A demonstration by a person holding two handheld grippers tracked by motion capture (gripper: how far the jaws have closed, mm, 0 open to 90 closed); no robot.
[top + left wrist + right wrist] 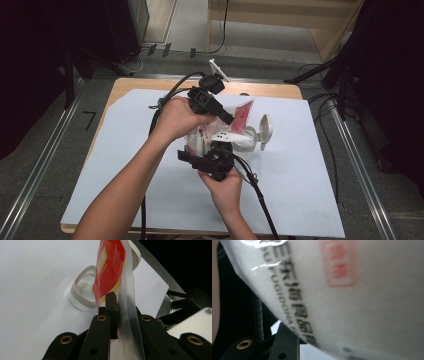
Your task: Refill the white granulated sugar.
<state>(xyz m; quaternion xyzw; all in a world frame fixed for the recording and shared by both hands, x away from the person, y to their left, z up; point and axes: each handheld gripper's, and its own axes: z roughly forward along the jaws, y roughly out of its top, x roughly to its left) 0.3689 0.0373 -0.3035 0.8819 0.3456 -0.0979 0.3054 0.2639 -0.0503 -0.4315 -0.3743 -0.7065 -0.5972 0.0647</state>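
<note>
A plastic bag (243,111) with red print and a clear sealed edge hangs over a clear container (248,143) with a white rim. My left gripper (228,118) is shut on the bag's upper edge. In the left gripper view the jaws of that gripper (119,307) pinch the clear strip of the bag (110,270), with the container (75,291) below. My right gripper (216,148) holds the bag's lower part from the near side. In the right gripper view the white printed bag (362,302) lies right against the camera and hides one jaw.
The container's hinged lid (265,129) stands open at its right. A white sheet (300,190) covers most of the wooden table (150,84). Cables trail from both grippers towards the near edge. Dark stands and cables ring the table on the floor.
</note>
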